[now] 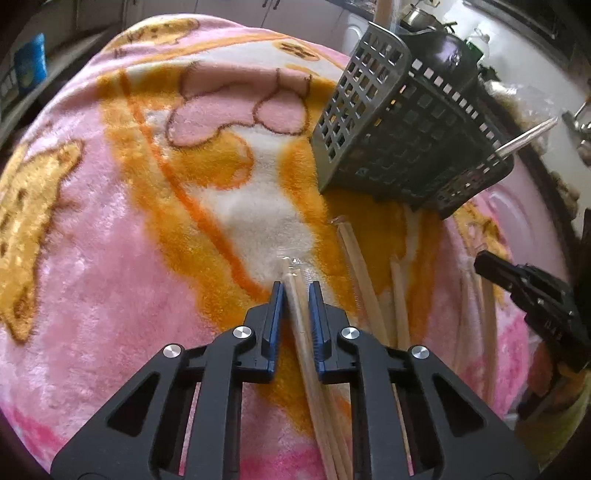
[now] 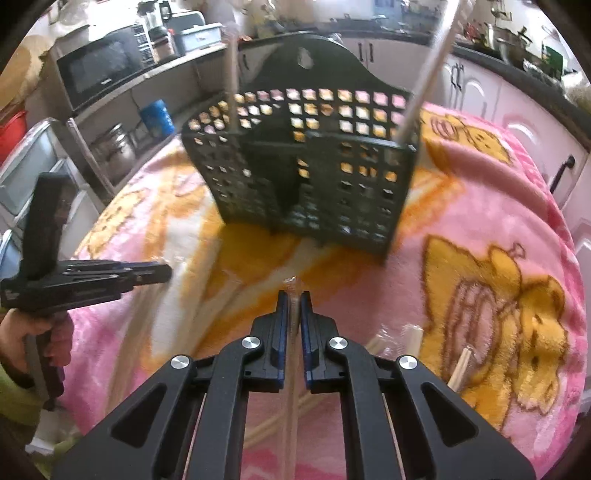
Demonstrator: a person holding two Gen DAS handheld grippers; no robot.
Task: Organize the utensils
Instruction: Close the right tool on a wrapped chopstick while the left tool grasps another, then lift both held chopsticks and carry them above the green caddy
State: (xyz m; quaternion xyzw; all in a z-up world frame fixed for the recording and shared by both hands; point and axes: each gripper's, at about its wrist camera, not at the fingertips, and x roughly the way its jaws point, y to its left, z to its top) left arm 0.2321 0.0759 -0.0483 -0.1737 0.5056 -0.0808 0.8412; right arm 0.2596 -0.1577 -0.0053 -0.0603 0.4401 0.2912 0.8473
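A dark grey perforated utensil basket stands on a pink and orange blanket, with wrapped chopsticks standing in it. My left gripper is shut on a pair of wrapped chopsticks just above the blanket, left of and in front of the basket. My right gripper is shut on another wrapped pair of chopsticks, pointing at the basket's front wall. Several more wrapped chopsticks lie loose on the blanket between the grippers. The right gripper also shows at the left wrist view's right edge, the left gripper at the right wrist view's left edge.
The blanket covers a rounded table. Beyond it are a microwave on a shelf, white cabinets, and a cluttered counter. A hand holds the left gripper's handle.
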